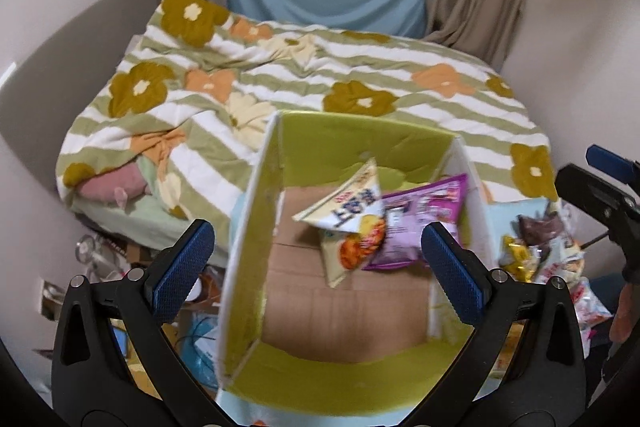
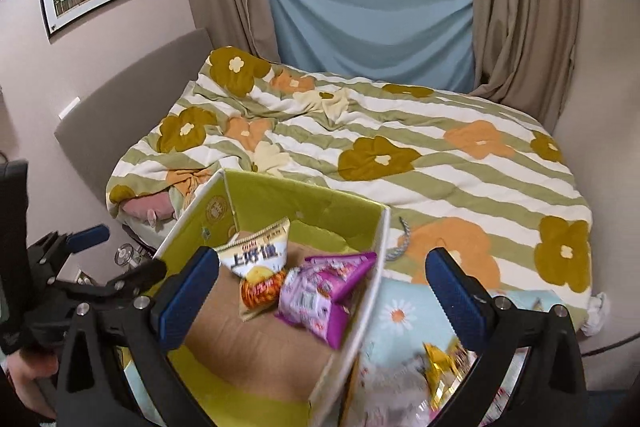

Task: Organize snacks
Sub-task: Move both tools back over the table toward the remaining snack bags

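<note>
Two snack bags, a cream one [image 1: 347, 223] and a purple one [image 1: 416, 223], are shown lying tilted against each other inside the open cardboard box [image 1: 256, 227], while further packets [image 1: 536, 251] are heaped just beside it. Both the left hand-held gripper [image 1: 318, 273] and the right hand-held gripper [image 2: 322, 301] are held wide and empty. The packets are judged light, crinkly and slippery, with crushable contents, so a gentle pinch on a flat sealed edge is advised

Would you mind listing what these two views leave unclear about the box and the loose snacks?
- Loose snack pile: blurred in both views; right wrist view cuts it at the bottom edge.
- Box near floor: left wrist view, hidden behind its front wall.
- Purple packet: print blurred; yellow packet overlaps it in the left wrist view.
</note>
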A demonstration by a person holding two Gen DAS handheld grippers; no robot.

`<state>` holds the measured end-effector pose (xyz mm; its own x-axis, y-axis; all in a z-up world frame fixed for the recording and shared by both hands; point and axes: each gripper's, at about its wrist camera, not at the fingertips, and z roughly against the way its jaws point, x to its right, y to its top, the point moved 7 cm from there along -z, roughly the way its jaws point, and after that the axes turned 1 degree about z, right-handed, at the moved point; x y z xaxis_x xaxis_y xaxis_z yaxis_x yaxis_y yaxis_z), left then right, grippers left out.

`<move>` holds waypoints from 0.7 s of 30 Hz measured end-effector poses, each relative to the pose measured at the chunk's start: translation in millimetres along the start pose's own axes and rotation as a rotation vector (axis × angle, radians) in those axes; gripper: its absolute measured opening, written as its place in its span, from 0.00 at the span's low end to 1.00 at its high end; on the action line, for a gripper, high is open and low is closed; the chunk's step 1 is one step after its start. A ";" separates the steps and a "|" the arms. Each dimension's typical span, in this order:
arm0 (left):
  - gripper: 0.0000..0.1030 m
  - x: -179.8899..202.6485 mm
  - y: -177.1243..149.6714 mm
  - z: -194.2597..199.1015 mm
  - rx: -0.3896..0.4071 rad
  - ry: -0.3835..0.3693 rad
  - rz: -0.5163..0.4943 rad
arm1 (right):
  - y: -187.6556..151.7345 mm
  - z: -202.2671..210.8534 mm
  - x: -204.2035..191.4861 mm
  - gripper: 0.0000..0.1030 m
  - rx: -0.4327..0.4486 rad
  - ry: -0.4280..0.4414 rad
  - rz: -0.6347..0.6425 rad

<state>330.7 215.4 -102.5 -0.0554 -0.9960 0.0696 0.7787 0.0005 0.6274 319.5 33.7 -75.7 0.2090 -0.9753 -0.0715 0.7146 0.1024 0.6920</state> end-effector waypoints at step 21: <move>1.00 200.5 -98.0 68.3 0.019 -0.092 -0.106 | -116.1 162.3 147.9 1.00 0.066 -0.041 -0.109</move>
<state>200.6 21.7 -97.1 -0.1946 -0.9782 0.0723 0.7533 -0.1019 0.6497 159.1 -154.2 -50.1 0.1041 -0.9872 -0.1206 0.6858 -0.0166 0.7276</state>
